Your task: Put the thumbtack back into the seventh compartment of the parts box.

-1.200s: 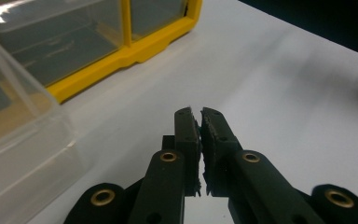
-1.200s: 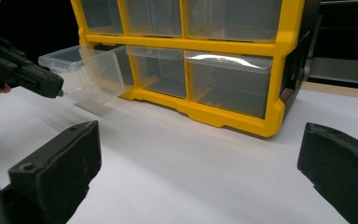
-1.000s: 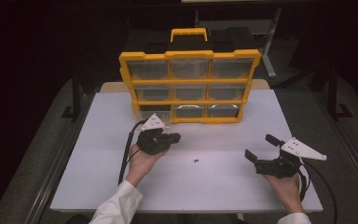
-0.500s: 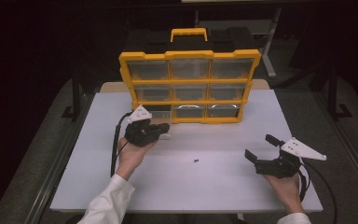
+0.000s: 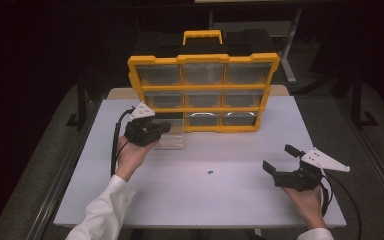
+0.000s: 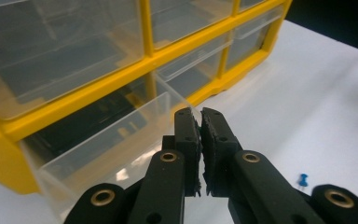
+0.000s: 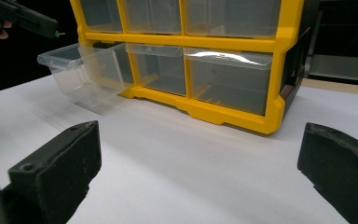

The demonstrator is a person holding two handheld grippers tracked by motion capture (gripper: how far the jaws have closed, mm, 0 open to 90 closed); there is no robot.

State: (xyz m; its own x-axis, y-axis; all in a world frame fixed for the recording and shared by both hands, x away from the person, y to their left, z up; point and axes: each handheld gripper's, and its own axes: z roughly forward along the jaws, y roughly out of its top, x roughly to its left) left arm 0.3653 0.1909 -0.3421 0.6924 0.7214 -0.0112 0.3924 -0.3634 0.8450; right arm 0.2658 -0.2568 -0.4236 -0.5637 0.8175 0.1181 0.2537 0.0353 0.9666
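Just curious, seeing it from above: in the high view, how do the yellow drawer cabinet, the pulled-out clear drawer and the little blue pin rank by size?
1. Yellow drawer cabinet, by far the largest.
2. Pulled-out clear drawer, bottom left.
3. Blue pin, a speck on the table.

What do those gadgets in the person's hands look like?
Each is a black two-jaw gripper: left gripper, right gripper. Both carry a grey three-cornered plate on top and trail a black cable. The jaws have brass-coloured pivot rings. The person wears white sleeves.

Yellow organiser [image 5: 203,95], blue pushpin [image 5: 210,172]
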